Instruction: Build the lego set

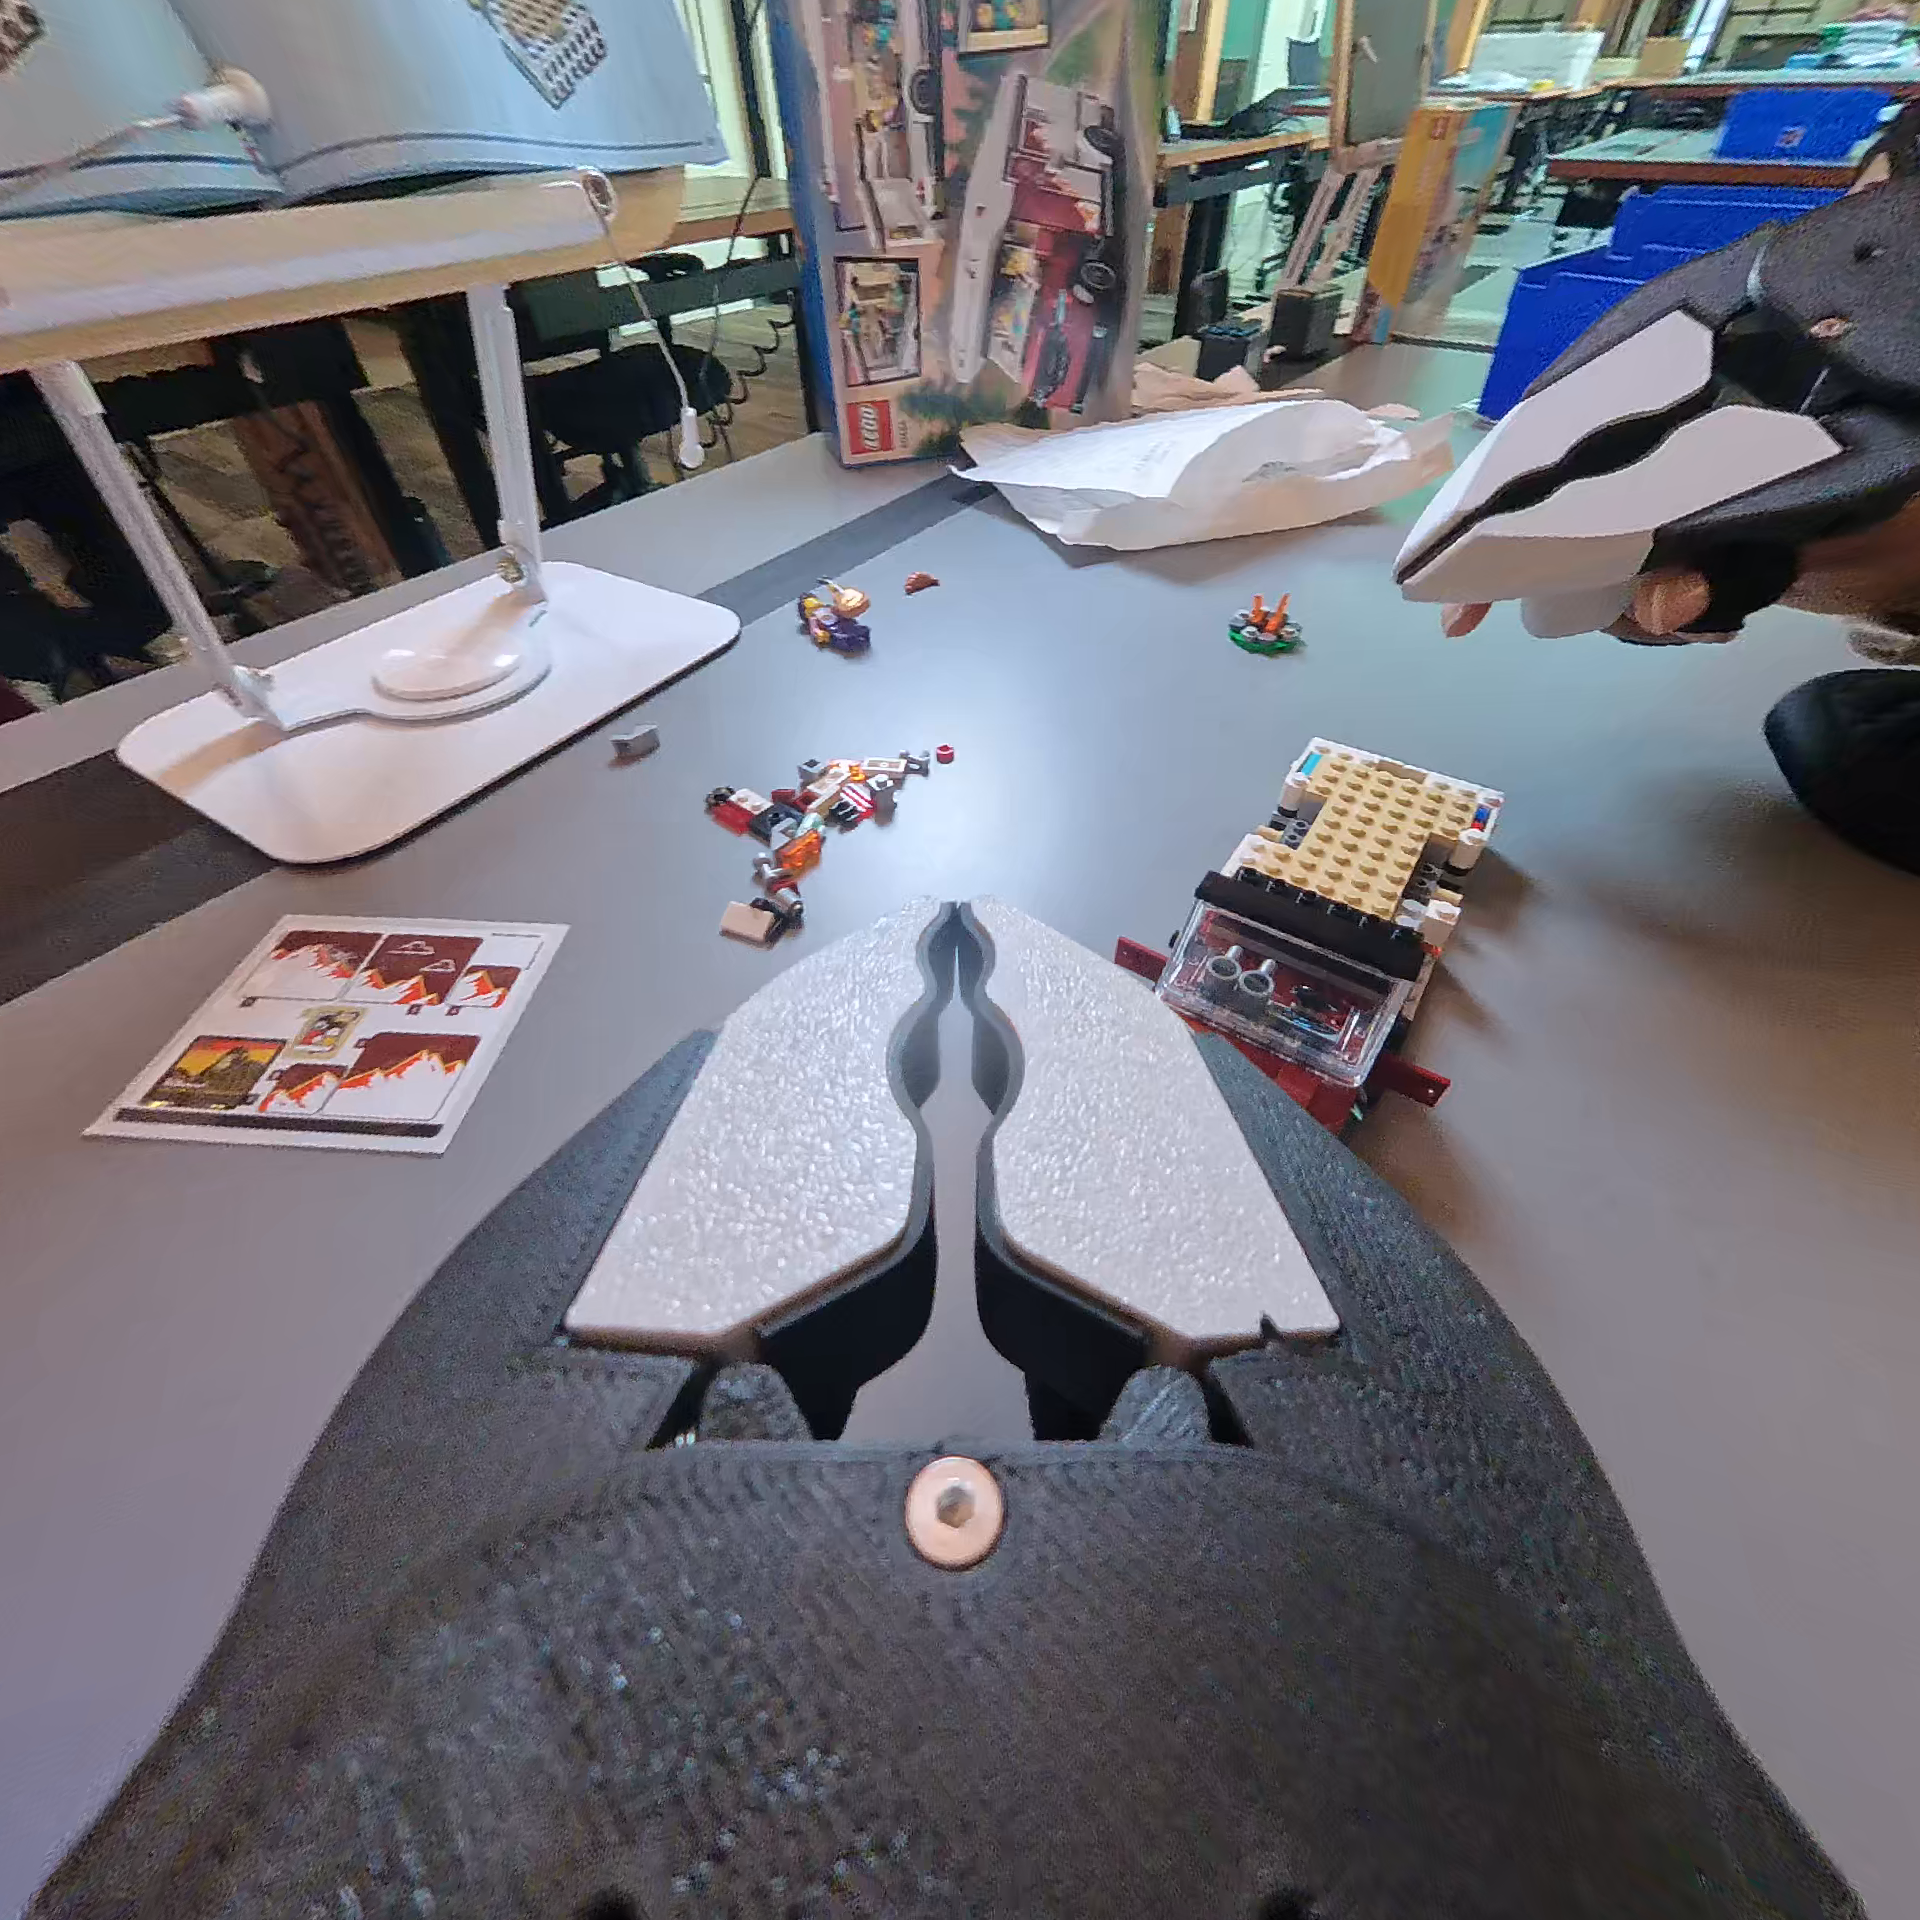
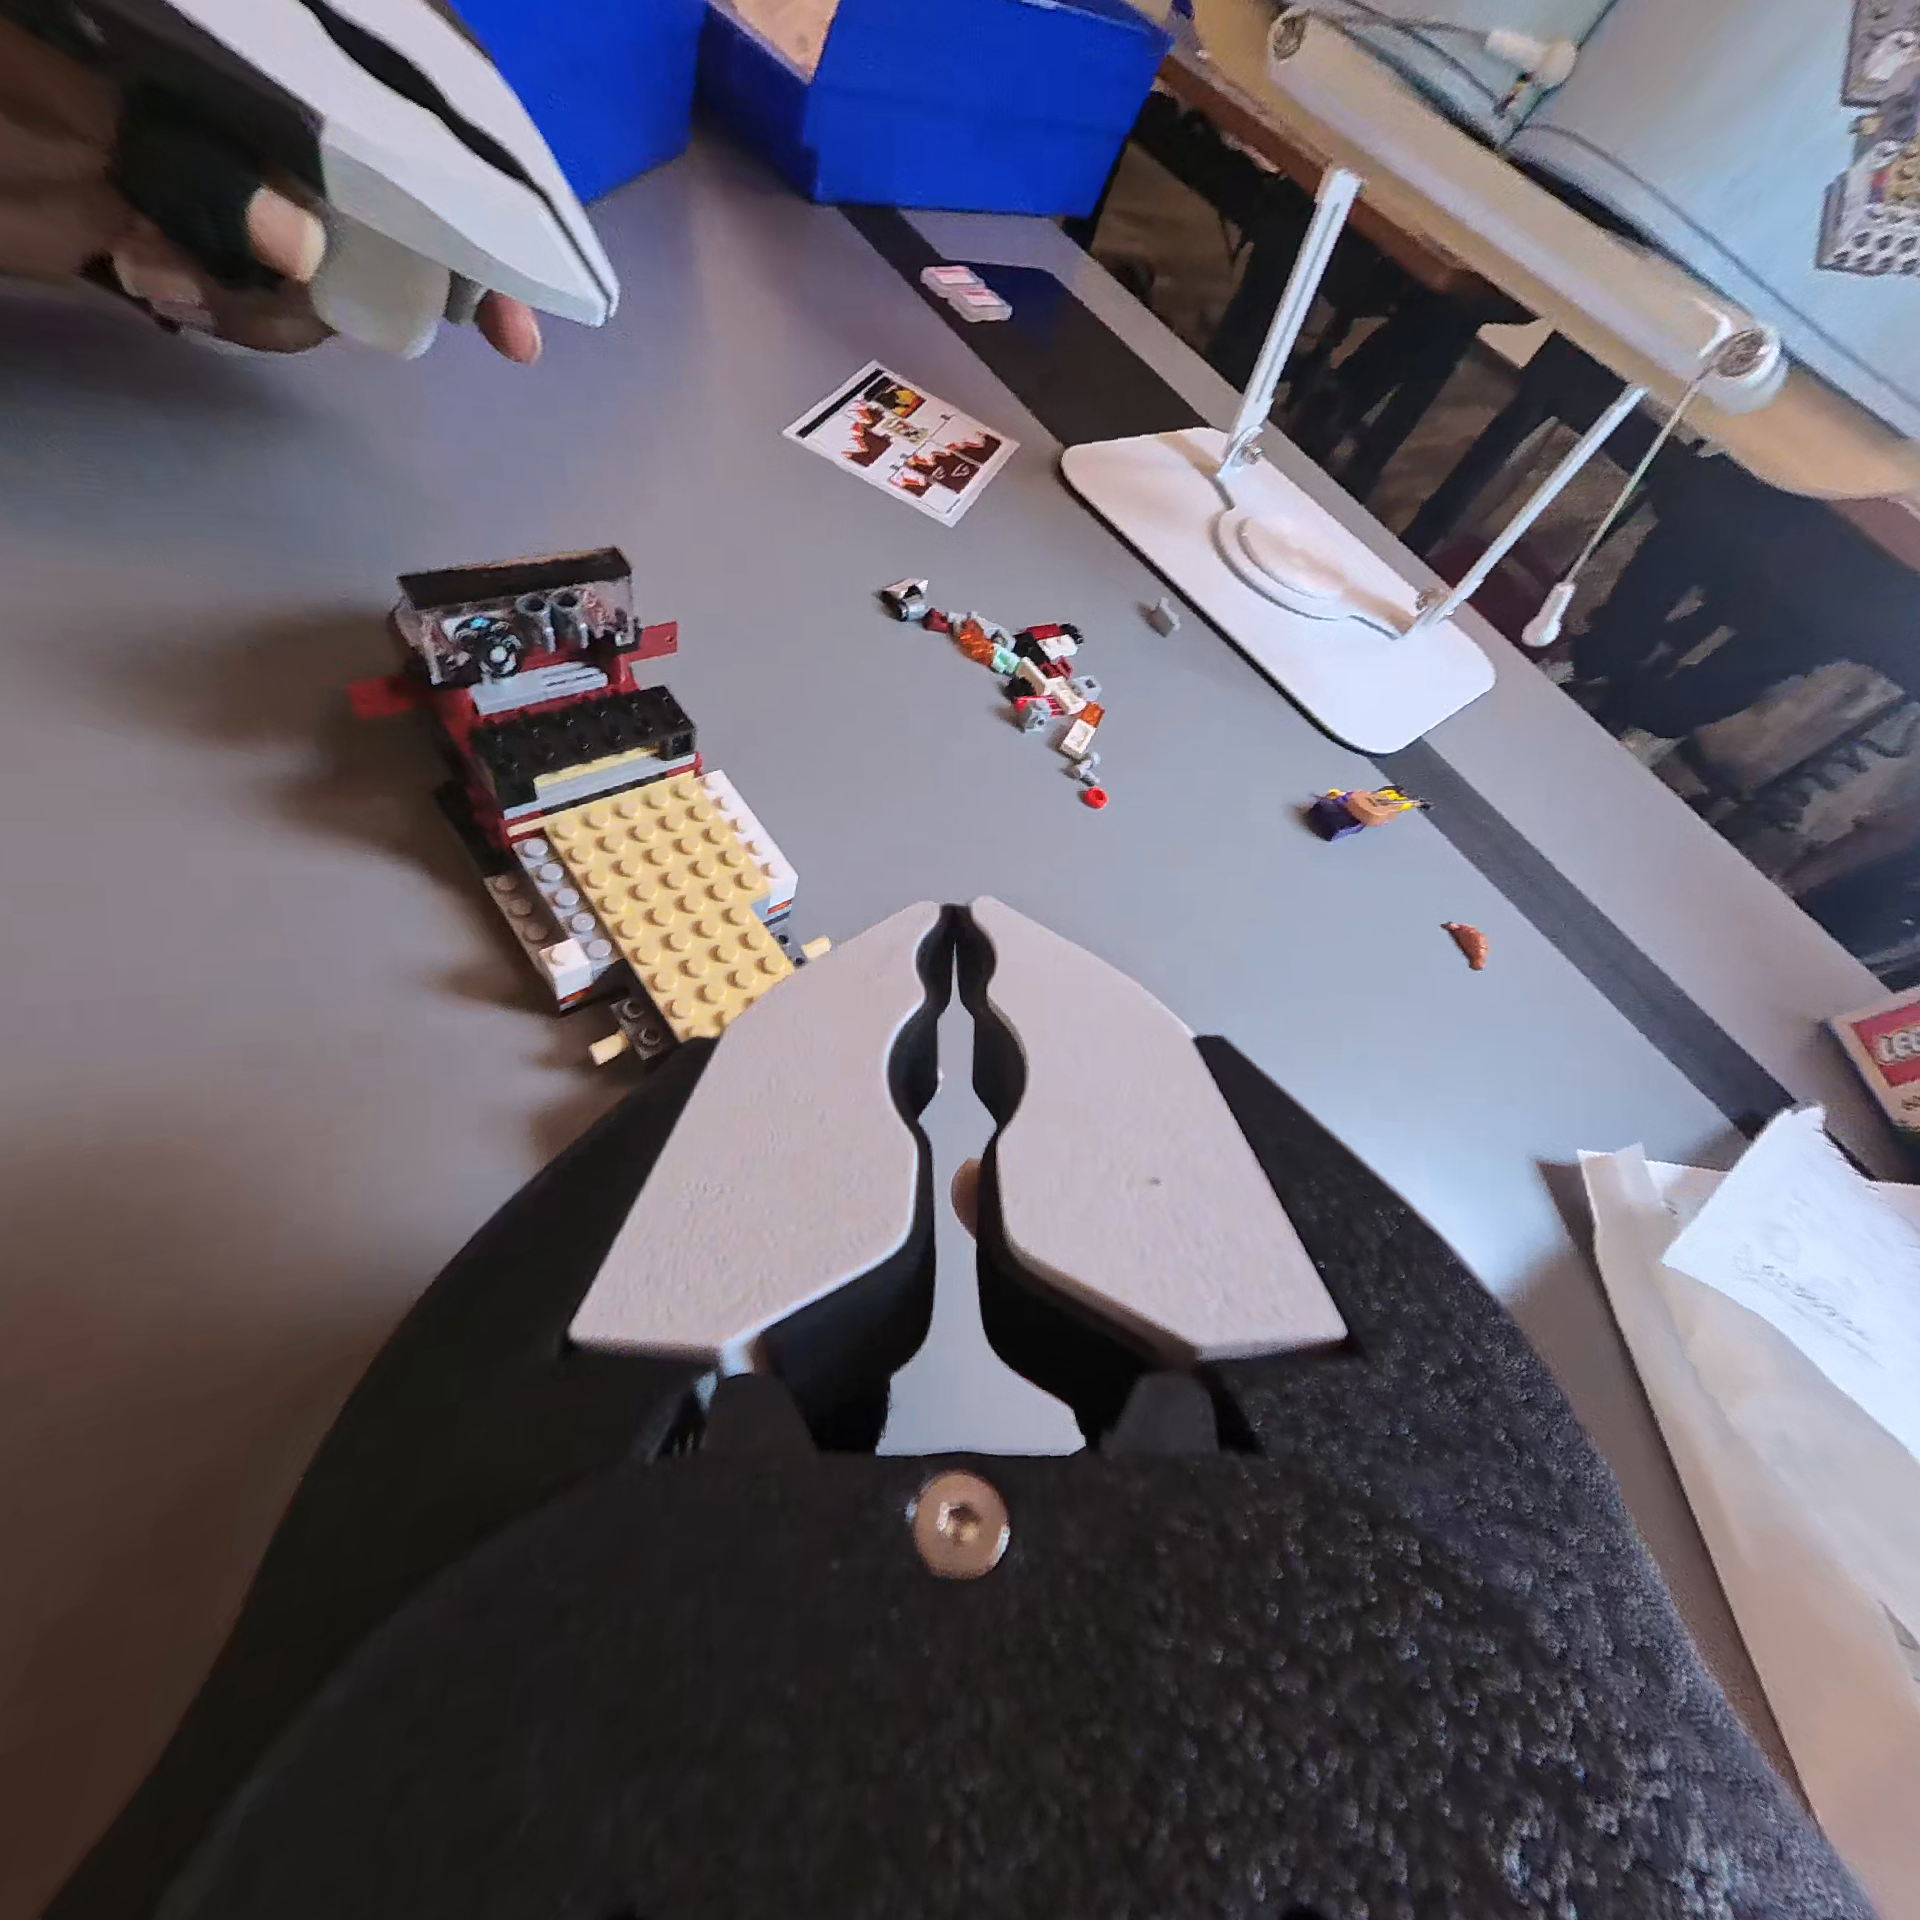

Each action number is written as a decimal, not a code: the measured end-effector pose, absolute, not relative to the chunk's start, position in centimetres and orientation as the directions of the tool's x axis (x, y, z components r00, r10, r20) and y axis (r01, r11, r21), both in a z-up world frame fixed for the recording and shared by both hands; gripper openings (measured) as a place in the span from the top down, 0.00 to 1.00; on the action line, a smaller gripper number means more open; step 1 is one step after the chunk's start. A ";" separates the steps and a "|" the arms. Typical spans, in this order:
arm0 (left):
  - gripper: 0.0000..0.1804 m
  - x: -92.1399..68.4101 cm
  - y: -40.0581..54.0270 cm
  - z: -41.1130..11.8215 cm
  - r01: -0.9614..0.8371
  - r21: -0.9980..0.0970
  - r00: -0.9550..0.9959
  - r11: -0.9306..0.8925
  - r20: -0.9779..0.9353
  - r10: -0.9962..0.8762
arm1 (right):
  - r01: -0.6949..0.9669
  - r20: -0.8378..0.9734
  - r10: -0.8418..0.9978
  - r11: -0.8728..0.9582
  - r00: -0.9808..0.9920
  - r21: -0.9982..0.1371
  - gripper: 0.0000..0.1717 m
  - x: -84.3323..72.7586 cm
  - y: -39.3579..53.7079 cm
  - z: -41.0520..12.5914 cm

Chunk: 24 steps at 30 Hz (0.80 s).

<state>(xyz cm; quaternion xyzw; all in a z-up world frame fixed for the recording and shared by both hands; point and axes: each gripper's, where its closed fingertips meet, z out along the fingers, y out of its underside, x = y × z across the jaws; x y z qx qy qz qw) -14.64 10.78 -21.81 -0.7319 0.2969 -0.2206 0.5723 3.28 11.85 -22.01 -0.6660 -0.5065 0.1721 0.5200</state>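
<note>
My left gripper [image 1: 958, 910] is shut with nothing between its pads, held above the grey table [image 1: 1143, 686]. A part-built brick vehicle [image 1: 1340, 914] with a tan studded plate and a clear windscreen lies just to its right. A pile of small loose bricks [image 1: 821, 810] lies just ahead of it. My right gripper [image 2: 961, 910] is also shut with nothing in it, above the table beside the vehicle's tan plate [image 2: 665, 904]. The right gripper also shows in the left wrist view [image 1: 1408, 577], shut. The left gripper shows at the top left of the right wrist view [image 2: 603, 301].
A white stand base [image 1: 416, 707] holds an open booklet at the left. A sticker sheet [image 1: 332, 1029] lies near the left gripper. A minifigure [image 1: 836, 618], a brown piece [image 1: 920, 582], a green round piece [image 1: 1265, 629], white paper bags [image 1: 1195, 478], a set box [image 1: 966, 229] and blue bins [image 2: 914, 94] stand around. There is about 20 cm between the tips of the two grippers. The green round piece [image 1: 1265, 629] lies around 15 cm away from my right fingertips.
</note>
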 end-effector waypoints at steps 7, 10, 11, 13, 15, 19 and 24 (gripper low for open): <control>1.00 -15.0 10.8 -20.7 -0.149 -0.986 0.761 -0.073 -0.068 -0.646 | 0.285 0.192 0.786 0.021 0.588 -0.958 0.96 3.3 13.5 -20.3; 1.00 -15.6 10.8 -19.4 -0.099 -0.995 0.778 0.002 -0.078 -0.623 | 0.237 0.167 0.765 0.019 0.622 -0.971 0.92 3.5 14.1 -21.0; 1.00 -16.1 11.0 -19.1 -0.094 -0.995 0.799 0.018 -0.086 -0.595 | 0.218 0.159 0.757 0.022 0.634 -0.976 0.91 3.6 14.3 -20.9; 1.00 -16.9 11.4 -19.0 -0.086 -0.996 0.829 0.016 -0.081 -0.554 | 0.165 0.128 0.741 0.024 0.659 -0.986 0.89 4.1 14.5 -20.4; 1.00 -17.4 11.7 -19.2 -0.076 -0.997 0.847 -0.008 -0.060 -0.528 | 0.119 0.107 0.725 0.035 0.680 -0.992 0.88 4.7 14.8 -19.8; 0.97 -18.2 12.1 -19.3 -0.062 -0.998 0.865 -0.023 -0.042 -0.500 | 0.076 0.096 0.693 0.060 0.715 -0.995 0.88 5.9 15.1 -18.8; 0.97 -18.6 12.1 -18.9 -0.037 -0.999 0.870 -0.009 -0.028 -0.492 | 0.063 0.086 0.684 0.058 0.724 -0.996 0.88 6.0 15.4 -18.7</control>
